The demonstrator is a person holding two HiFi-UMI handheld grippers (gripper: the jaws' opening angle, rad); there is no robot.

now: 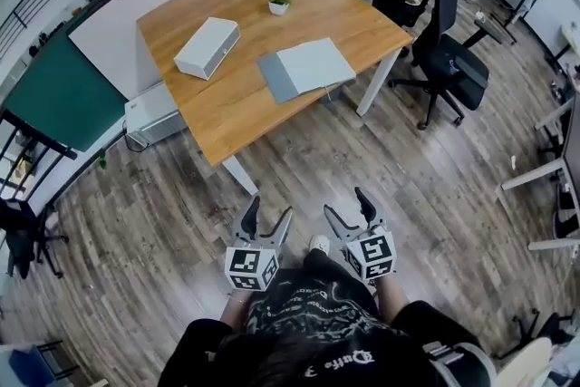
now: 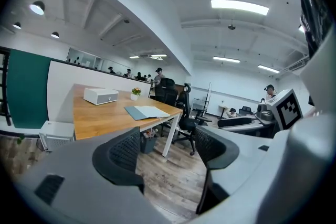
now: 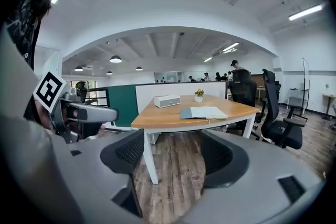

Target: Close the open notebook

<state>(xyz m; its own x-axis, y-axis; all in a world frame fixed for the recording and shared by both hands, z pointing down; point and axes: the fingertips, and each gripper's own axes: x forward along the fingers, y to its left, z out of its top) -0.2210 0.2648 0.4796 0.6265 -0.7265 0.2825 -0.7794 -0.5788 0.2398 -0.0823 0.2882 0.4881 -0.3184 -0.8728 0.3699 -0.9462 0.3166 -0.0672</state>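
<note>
Left gripper [image 1: 270,209] and right gripper [image 1: 344,202] gape empty; notebook [image 1: 306,68] lies open on table [image 1: 234,97].

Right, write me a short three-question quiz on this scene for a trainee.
1. True or false: the notebook lies open on the table.
2. The left gripper and the right gripper both have their jaws apart. What do they hold? A: a pen. B: the notebook. C: nothing.
3. Fill the gap: besides the notebook and the white box, the table carries a small potted ____.

Key: 1 true; 2 C; 3 plant.
</note>
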